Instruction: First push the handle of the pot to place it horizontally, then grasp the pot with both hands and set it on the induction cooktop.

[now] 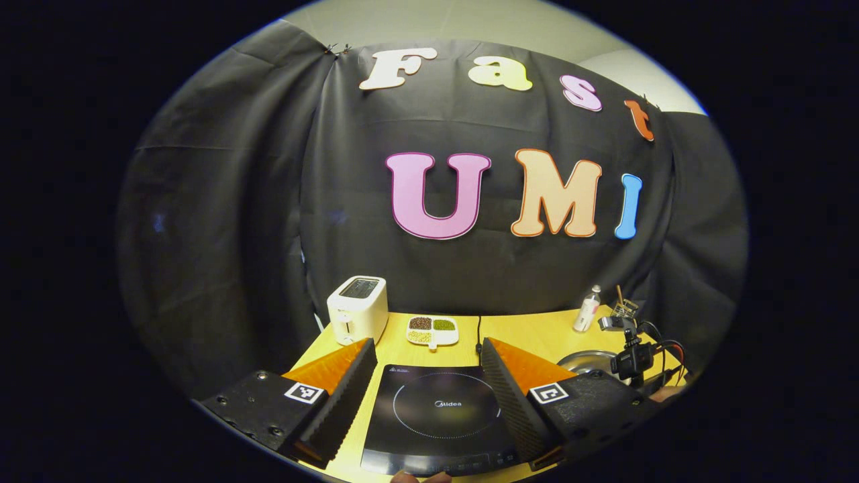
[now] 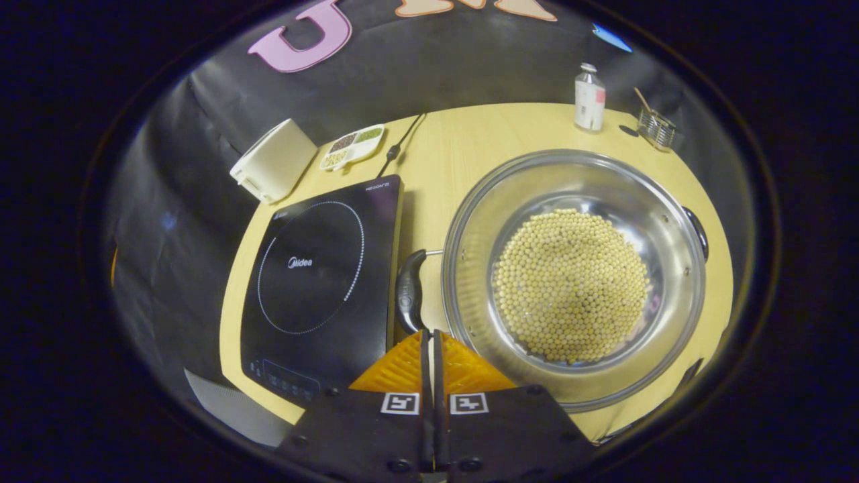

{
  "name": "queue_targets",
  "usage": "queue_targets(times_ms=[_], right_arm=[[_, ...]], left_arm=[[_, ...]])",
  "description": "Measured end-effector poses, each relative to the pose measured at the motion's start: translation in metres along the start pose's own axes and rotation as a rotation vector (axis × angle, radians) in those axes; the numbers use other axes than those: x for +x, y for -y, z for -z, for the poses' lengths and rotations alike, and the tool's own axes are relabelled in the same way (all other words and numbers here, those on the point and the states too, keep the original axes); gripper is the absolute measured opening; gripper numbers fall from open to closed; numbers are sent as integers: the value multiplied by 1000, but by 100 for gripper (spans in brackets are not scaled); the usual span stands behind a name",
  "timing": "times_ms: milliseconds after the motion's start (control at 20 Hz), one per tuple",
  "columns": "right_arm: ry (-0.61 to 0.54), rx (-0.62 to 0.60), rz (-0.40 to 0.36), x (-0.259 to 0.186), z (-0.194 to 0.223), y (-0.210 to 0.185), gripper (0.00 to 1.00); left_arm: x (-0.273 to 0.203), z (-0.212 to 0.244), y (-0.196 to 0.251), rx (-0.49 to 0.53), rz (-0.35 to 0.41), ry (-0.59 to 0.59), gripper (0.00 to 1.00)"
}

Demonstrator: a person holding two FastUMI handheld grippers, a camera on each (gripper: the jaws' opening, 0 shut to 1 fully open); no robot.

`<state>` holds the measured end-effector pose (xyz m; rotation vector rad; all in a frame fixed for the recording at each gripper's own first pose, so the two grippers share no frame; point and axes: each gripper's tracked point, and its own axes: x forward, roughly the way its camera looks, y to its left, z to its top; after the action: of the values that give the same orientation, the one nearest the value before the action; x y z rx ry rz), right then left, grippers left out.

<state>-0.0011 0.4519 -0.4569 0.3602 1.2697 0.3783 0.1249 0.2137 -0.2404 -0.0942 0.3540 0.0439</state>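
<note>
I held the right hand-held gripper (image 2: 429, 333) clenched, empty, at the black side handle (image 2: 409, 290) of the bean-filled steel pot (image 2: 570, 275), which stood beside the black induction cooktop (image 2: 322, 268); the left hand-held gripper (image 1: 427, 365) gaped above that cooktop. A hard push risked spilling the beans.

Black cloth wall (image 1: 235, 221) hangs in folds behind the wooden table (image 1: 530, 332), clipped at 12 o'clock to a pale wall (image 1: 429, 23). Table top light yellow wood grain, rounded far edge. In the right gripper view the cloth (image 2: 429, 74) runs from 9 to 1 o'clock beyond the table (image 2: 470, 134). Lighting dim, even.
</note>
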Motion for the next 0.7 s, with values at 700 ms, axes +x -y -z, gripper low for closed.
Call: queue_targets(times_ms=[700], right_arm=[[180,76,108,-57,-58,111,3]], left_arm=[[7,32,90,-11,166,-122,95]])
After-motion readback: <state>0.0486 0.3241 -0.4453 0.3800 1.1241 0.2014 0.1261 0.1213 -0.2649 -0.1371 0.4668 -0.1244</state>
